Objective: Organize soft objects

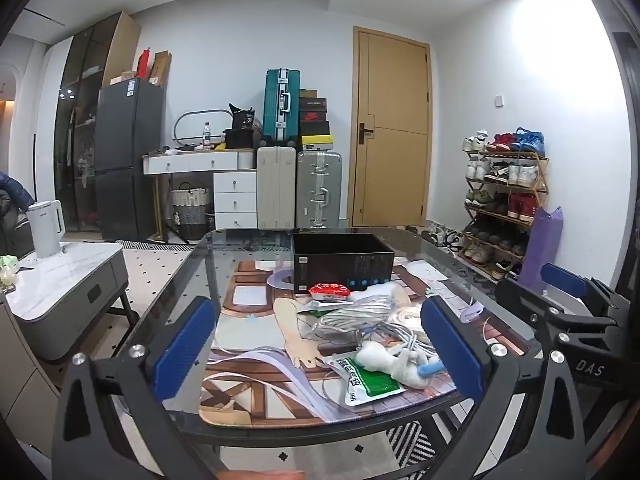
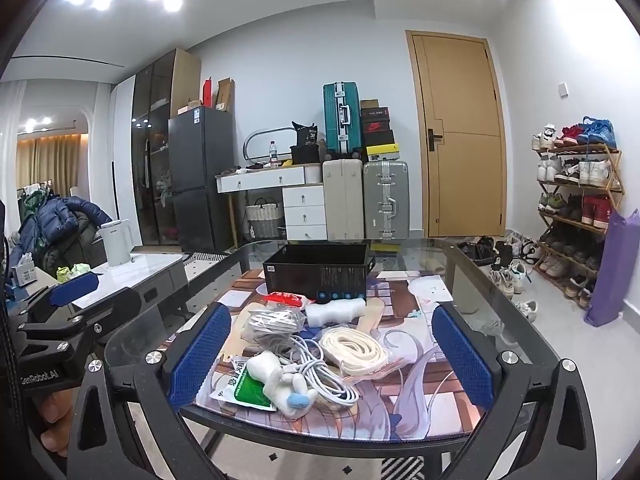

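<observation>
A pile of soft things lies on a printed mat on the glass table (image 1: 208, 256): a white plush toy (image 2: 280, 380) (image 1: 394, 360), a coiled white cable (image 2: 320, 364) (image 1: 356, 316), a rolled cream strap (image 2: 354, 350), a green-and-white packet (image 2: 244, 390) (image 1: 366, 380), a red packet (image 1: 330, 290) (image 2: 284, 298), a bagged grey item (image 2: 274, 322) and a white foam piece (image 2: 336, 310). An open black box (image 1: 340, 260) (image 2: 318, 270) stands behind the pile. My left gripper (image 1: 320, 344) and right gripper (image 2: 330, 352) are both open and empty, held in front of the near table edge.
A grey side table with a white kettle (image 1: 46, 228) stands left. Suitcases (image 1: 298, 188), a white dresser and a dark fridge line the back wall. A shoe rack (image 1: 504, 200) and a purple bag (image 2: 610, 268) stand right. Shoes lie on the floor beyond the table.
</observation>
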A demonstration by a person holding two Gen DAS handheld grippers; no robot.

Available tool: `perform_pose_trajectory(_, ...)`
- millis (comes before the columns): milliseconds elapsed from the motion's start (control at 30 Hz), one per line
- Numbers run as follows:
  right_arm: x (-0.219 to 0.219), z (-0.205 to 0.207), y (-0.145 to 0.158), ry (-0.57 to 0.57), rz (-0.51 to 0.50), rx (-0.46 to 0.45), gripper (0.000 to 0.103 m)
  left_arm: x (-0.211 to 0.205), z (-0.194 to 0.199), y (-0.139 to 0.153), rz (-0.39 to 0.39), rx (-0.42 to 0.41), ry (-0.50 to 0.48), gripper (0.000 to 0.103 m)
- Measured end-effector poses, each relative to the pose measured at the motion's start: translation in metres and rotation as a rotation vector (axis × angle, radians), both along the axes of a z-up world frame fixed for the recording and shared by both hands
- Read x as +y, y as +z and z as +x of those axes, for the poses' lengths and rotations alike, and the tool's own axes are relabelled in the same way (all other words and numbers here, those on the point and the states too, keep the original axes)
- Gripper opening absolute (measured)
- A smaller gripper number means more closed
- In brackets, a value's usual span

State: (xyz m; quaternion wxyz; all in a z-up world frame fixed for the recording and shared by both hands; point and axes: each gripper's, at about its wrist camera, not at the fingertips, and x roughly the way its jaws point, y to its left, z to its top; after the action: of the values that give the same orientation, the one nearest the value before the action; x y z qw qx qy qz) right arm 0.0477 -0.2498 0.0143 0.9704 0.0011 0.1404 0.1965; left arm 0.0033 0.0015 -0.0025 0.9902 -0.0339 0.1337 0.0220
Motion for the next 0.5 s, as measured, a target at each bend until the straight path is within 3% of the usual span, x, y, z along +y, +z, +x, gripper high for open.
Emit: perform_pose_trajectory(500, 0.0044, 0.0010, -0.0021, 0.027, -0.005, -0.011, 0.102, -0.0015, -0.0005, -0.0005, 0.016, -0.013, 0.000, 0.103)
